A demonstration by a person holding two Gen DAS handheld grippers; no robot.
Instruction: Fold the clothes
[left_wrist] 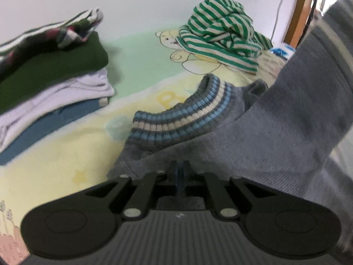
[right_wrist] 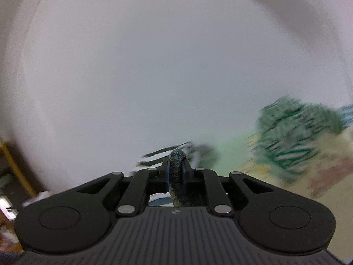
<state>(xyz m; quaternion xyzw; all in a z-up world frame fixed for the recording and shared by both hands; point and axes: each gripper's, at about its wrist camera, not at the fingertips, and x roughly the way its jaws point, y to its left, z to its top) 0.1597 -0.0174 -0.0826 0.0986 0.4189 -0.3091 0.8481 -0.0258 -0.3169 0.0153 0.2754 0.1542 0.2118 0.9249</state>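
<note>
A grey sweater with a blue-and-cream ribbed band lies partly on the bed sheet. Its right side rises steeply toward the upper right of the left wrist view. My left gripper is shut, its fingertips pinching the sweater's near edge. In the blurred right wrist view, my right gripper is shut on a bunched roll of the same grey knit, held up in front of a white wall.
A stack of folded clothes sits at the left on the cartoon-print sheet. A crumpled green-and-cream striped garment lies at the back, also seen as a striped garment low on the right. A wooden frame stands far right.
</note>
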